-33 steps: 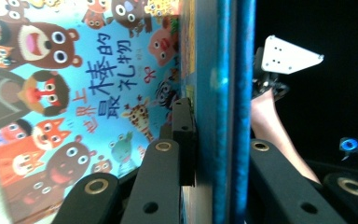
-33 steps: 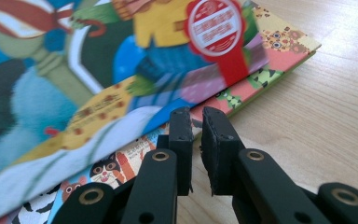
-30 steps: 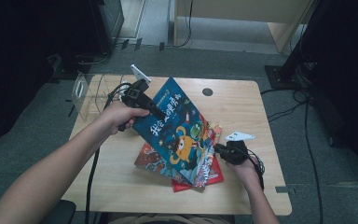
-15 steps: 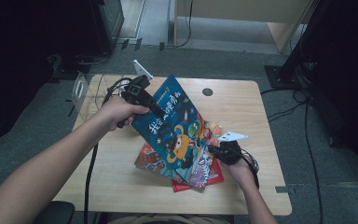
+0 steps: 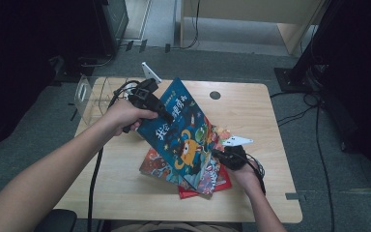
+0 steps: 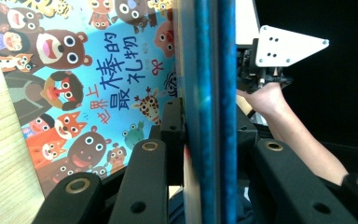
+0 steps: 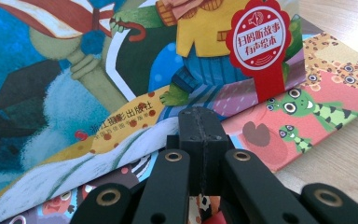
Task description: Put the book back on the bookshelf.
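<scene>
Left gripper (image 5: 160, 109), at the upper left of the table in the high view, is clamped on the top edge of the blue picture book (image 5: 183, 133), which tilts up from there toward the lower middle of the frame; in the left gripper view the book's spine (image 6: 212, 93) runs straight up the centre between the two black jaws, whose pads press it from either side, and those jaws have just been easing a little wider with the book between them. Right gripper (image 5: 221, 155), to the right of centre in the high view, has its jaws pressed together with nothing between them, its tip resting against the stack of books (image 5: 200, 186) lying flat on the wooden table (image 5: 251, 111); the right gripper view shows the shut tip (image 7: 203, 135) nosed in where the covers overlap. The step appears to be lifting the blue book clear of the pile. To do it well, the left grip should not loosen further, since a thin cover held near one edge is likely to swing or slip; raising it smoothly while the right tip pins the lower books should keep them from dragging along. A cartoon-animal cover (image 6: 93, 84) fills the left of the left gripper view.
</scene>
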A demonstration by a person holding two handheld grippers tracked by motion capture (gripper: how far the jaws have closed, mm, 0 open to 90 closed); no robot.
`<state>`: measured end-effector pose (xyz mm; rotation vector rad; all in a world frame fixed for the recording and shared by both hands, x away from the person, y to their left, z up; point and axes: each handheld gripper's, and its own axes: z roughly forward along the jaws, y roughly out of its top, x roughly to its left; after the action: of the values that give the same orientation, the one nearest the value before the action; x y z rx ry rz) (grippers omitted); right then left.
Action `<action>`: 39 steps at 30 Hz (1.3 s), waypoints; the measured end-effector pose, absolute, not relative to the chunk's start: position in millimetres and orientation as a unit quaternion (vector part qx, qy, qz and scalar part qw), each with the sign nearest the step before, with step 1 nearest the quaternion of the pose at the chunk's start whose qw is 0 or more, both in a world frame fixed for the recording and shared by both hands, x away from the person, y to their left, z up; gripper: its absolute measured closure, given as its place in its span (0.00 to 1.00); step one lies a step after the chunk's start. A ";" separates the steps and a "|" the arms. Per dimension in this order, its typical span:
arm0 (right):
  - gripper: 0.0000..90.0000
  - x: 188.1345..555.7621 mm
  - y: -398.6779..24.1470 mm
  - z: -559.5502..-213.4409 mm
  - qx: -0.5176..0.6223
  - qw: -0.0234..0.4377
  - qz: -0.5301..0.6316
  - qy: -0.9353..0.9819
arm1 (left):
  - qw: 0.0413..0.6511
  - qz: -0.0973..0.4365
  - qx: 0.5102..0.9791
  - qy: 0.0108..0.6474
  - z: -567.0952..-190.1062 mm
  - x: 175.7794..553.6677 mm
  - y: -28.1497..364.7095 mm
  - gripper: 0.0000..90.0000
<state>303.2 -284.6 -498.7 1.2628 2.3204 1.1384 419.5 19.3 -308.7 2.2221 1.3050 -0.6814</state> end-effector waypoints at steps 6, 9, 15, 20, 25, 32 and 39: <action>1.00 303.6 -284.0 -499.0 0.435 0.133 0.394 0.799 | 0.231 -0.258 0.808 0.477 -308.1 421.2 18.7 0.89; 0.94 304.4 -284.8 -498.5 0.436 0.130 0.394 0.798 | 0.220 -0.252 0.806 0.487 -306.8 423.7 19.2 0.92; 0.89 305.4 -291.0 -496.5 0.436 0.131 0.390 0.801 | 0.201 -0.232 0.815 0.492 -288.2 426.2 10.9 0.92; 0.89 305.0 -294.0 -494.3 0.434 0.134 0.393 0.799 | 0.184 -0.217 0.823 0.492 -272.4 430.9 7.1 0.93; 0.89 305.7 -290.4 -494.6 0.428 0.131 0.388 0.806 | 0.197 -0.221 0.812 0.503 -258.5 437.2 15.6 0.93; 0.89 307.6 -283.5 -495.3 0.416 0.124 0.382 0.816 | 0.211 -0.208 0.797 0.526 -239.9 448.5 36.6 0.93; 0.88 310.1 -277.2 -495.3 0.404 0.121 0.384 0.821 | 0.236 -0.203 0.775 0.550 -221.4 460.4 67.5 0.93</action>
<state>310.1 -277.2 -495.3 1.1816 2.3996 1.1206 460.4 67.5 -221.4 2.1257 1.5073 -0.5562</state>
